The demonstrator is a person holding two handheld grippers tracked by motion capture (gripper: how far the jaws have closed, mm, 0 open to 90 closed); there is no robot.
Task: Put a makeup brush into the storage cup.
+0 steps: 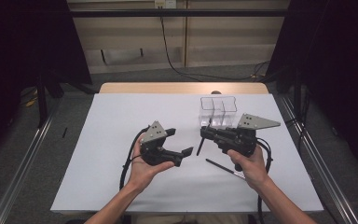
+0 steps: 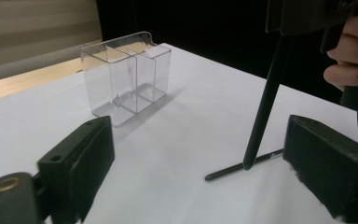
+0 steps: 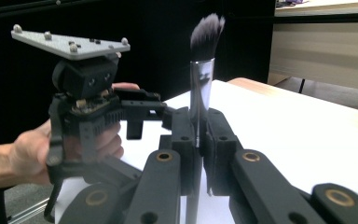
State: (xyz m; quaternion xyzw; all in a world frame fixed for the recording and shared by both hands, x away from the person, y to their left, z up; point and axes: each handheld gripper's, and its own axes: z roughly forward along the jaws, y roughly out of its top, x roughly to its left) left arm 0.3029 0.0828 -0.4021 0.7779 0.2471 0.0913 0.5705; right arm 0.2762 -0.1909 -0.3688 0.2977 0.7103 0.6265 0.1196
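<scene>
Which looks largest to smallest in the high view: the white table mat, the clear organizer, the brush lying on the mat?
1. White table mat, by far.
2. Clear organizer.
3. Brush lying on the mat: about as long as the organizer is wide, but far thinner.

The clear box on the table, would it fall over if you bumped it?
Probably it would slide or tip easily. The clear box looks like thin see-through plastic with nothing in it, so it is likely light. It stands tall and narrow on the smooth white table, so a push near its top might topple it.
</scene>
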